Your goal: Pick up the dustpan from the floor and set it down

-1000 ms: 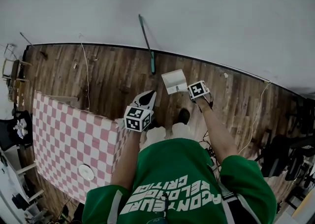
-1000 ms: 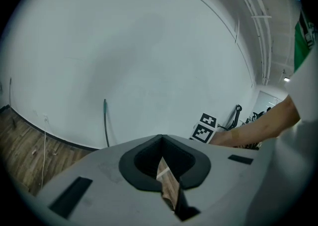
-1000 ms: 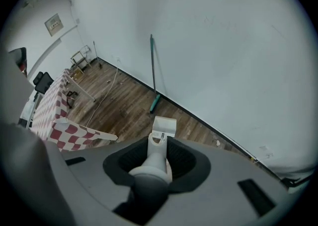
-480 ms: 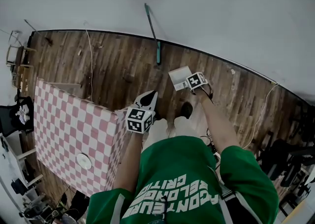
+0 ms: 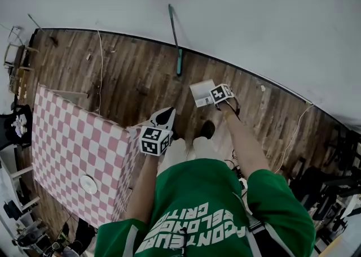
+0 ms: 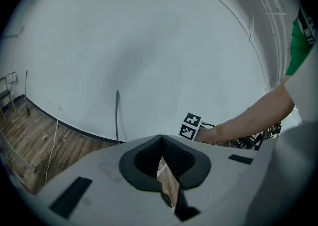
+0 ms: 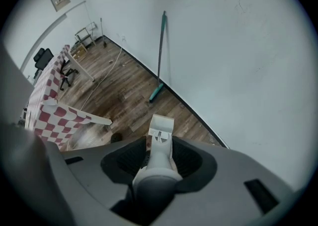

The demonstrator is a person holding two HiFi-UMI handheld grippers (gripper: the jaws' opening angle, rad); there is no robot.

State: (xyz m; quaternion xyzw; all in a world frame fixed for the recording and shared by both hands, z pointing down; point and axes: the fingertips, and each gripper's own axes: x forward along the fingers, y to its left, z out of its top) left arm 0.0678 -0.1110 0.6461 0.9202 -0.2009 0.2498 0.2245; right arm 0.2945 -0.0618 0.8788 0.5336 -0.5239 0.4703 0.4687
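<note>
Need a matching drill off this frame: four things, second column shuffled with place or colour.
1 dustpan
2 broom
3 white disc
4 tablecloth

A leans against the white wall
B pink and white checks
C lies on the tablecloth
D handle between the right gripper's jaws

Pairs: 1-D, 2-A, 3-C, 4-B.
The right gripper's jaws are opening, with that handle between them.

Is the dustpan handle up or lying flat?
Handle up: the dustpan points pan-end down at the wooden floor, handle between the opening jaws of the right gripper.
</note>
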